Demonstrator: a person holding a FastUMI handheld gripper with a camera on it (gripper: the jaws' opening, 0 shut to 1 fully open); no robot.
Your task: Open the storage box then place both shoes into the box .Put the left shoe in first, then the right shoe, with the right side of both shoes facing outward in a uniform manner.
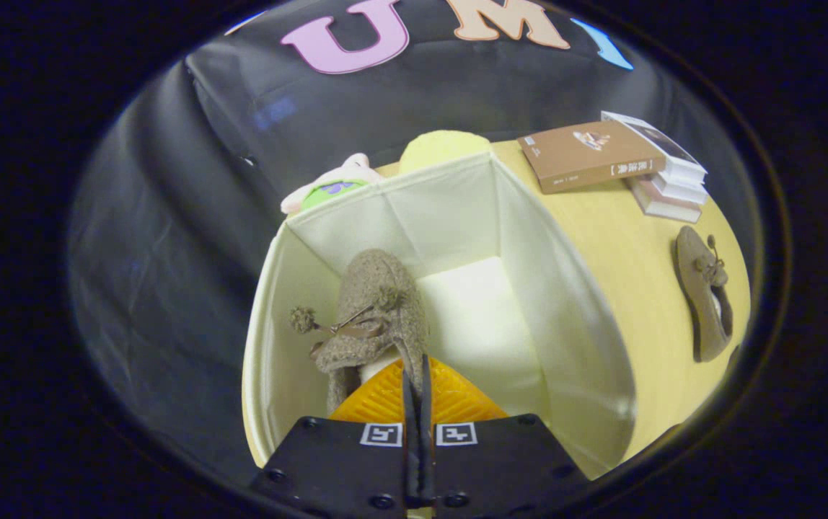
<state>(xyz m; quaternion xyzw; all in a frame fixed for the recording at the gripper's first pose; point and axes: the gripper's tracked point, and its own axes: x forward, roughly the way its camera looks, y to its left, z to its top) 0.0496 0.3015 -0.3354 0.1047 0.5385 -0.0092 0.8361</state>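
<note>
Your gripper (pixel 416 367) hung over the open storage box (pixel 327 238), its two fingers drawn together with barely a slit between them, pinching the heel edge of the left shoe (pixel 378 303). That shoe sat inside the box, close to its left wall, a fuzzy, woolly brown slipper with a thin bow and two small pompoms on its top. Its long axis ran away from your fingers toward the far wall, rounded toe at the far end and heel at your fingertips.

The box itself was a pale cream fabric cube with soft, slightly bowed walls and a flat light floor showing bare to the right of the shoe. Behind its far wall you had two plush toys, one pink and green (pixel 327 189), one a yellow dome (pixel 443 148).

Further right, on the light wooden table (pixel 623 259), lay a stack of books (pixel 663 180) with a brown-covered one (pixel 591 155) on top. Near them, well apart from the box, the right shoe (pixel 704 292) lay on the table, same brown cloth and bow, its length roughly parallel to the box's right wall.
</note>
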